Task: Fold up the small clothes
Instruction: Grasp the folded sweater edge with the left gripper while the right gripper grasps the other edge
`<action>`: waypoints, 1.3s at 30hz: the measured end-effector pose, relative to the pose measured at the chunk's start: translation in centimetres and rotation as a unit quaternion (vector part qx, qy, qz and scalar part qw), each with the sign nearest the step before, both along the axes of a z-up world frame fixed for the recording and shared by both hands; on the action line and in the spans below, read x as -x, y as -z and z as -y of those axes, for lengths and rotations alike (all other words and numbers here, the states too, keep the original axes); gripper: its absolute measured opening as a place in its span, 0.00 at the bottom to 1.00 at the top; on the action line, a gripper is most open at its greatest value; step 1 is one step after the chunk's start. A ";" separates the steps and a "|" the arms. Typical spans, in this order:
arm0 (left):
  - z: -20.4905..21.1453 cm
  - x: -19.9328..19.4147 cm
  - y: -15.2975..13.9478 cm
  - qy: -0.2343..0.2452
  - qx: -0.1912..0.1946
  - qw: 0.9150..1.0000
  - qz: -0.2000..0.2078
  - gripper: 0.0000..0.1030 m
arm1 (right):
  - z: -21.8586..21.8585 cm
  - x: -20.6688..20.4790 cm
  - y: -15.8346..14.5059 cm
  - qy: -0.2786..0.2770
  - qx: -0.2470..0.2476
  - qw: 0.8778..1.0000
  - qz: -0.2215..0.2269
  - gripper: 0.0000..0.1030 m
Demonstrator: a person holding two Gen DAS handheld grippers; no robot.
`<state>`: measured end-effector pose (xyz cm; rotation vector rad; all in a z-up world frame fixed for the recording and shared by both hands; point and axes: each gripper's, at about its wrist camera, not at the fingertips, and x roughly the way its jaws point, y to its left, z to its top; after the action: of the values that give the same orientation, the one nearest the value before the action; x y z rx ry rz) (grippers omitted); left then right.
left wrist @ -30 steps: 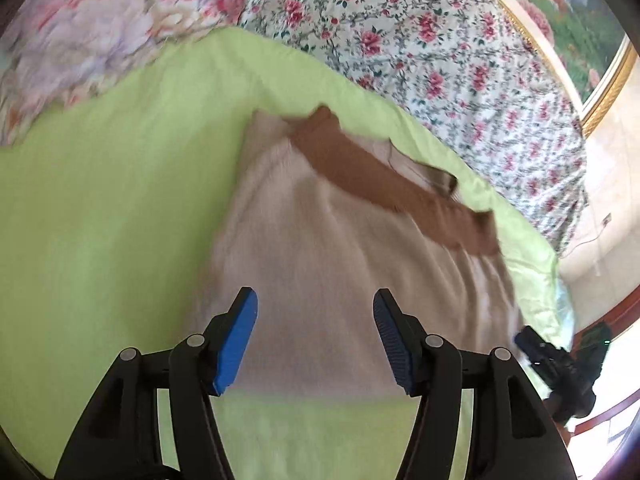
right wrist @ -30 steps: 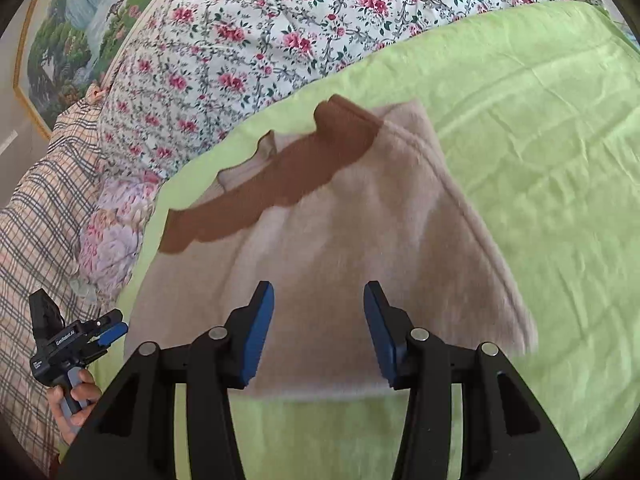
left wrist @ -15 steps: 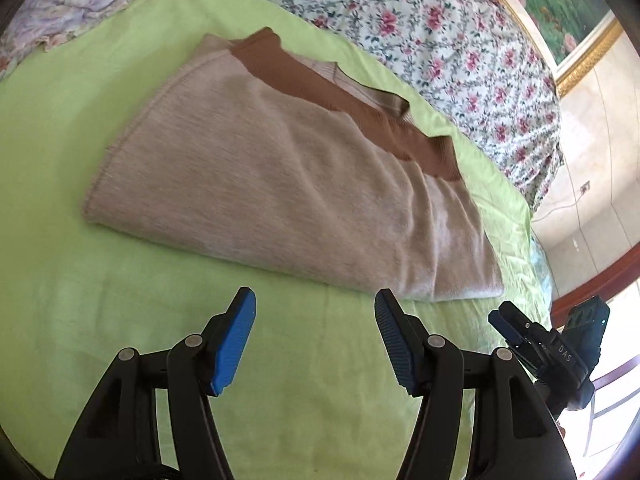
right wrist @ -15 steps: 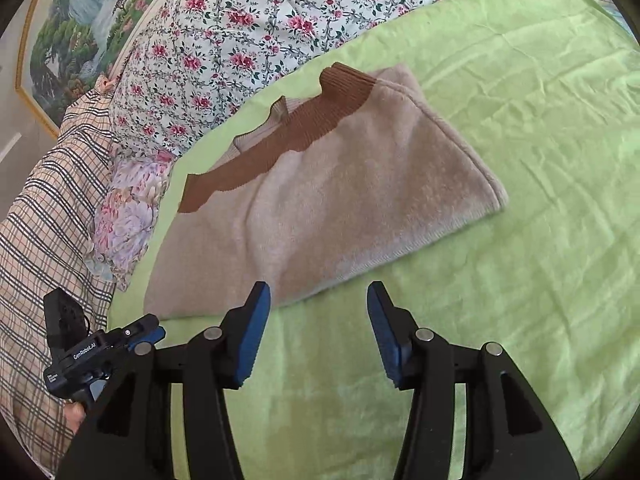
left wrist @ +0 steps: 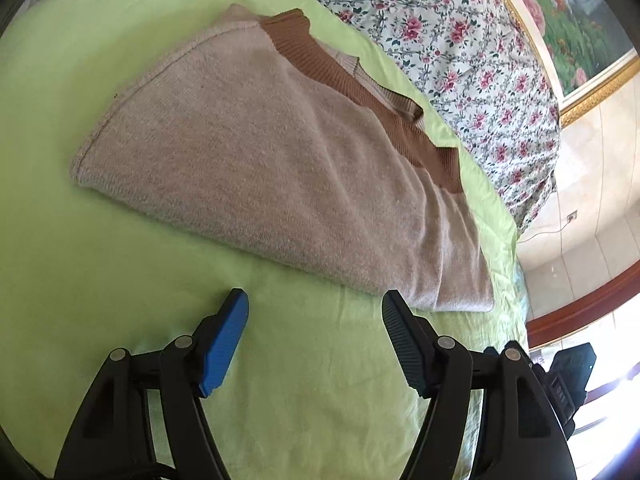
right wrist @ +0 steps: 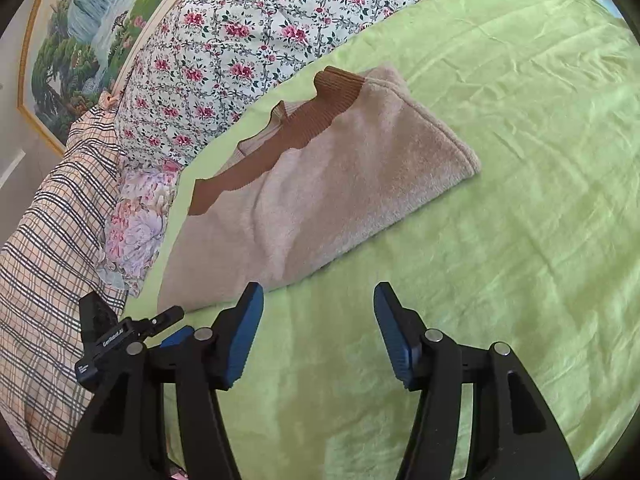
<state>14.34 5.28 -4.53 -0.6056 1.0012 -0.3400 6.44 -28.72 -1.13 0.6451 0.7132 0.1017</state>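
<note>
Both jaws opening, nothing between them — left hand-held gripper (left wrist: 314, 308) and right hand-held gripper (right wrist: 318, 300) hover just short of the folded beige sweater (left wrist: 280, 168) on the green bedsheet (left wrist: 100, 280).

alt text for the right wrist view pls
A folded beige sweater with a brown ribbed band lies on a green sheet. The right gripper hovers short of it, jaws opening, nothing between them.

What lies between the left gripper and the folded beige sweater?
Only bare green sheet, as the left wrist view shows. The left gripper, jaws opening and empty, sits just short of the sweater.
</note>
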 end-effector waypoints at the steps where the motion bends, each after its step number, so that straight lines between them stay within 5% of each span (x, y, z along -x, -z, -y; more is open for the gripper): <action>1: -0.1 -0.2 0.0 -0.003 0.000 1.000 0.001 0.69 | -0.1 -0.1 0.0 -0.002 0.000 1.000 -0.001 0.57; 11: -3.5 -3.7 0.5 -0.071 0.034 0.997 0.007 0.70 | -0.7 -1.4 -0.4 -0.025 -0.003 1.000 -0.004 0.57; 16: -4.3 -6.0 0.0 -0.102 0.015 0.995 0.014 0.66 | -0.4 -2.5 -1.5 -0.028 -0.003 1.000 0.008 0.57; 17: -4.2 -6.5 -0.2 -0.107 0.004 0.994 0.017 0.59 | -0.2 -2.8 -1.8 -0.029 -0.001 1.000 0.012 0.57; 18: -4.2 -6.8 -0.4 -0.113 -0.008 0.993 0.020 0.38 | 0.0 -3.2 -2.1 -0.030 -0.001 0.999 0.015 0.57; 20: -4.0 -7.4 -1.2 -0.113 -0.031 0.993 0.031 0.15 | 0.5 -3.9 -2.7 -0.033 -0.001 0.999 0.019 0.57; 30: 3.5 -7.5 -7.6 -0.024 -0.087 0.987 0.133 0.10 | 4.1 -10.1 -4.2 -0.067 -0.035 0.997 0.006 0.57; 39: 12.1 -7.1 -7.1 0.088 -0.126 0.974 0.167 0.09 | 0.1 -21.1 -3.3 -0.195 -0.120 0.973 -0.019 0.69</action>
<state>21.49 -6.82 2.54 -0.2185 0.7573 -0.4467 27.50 -28.87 2.22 0.7311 0.8664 0.5473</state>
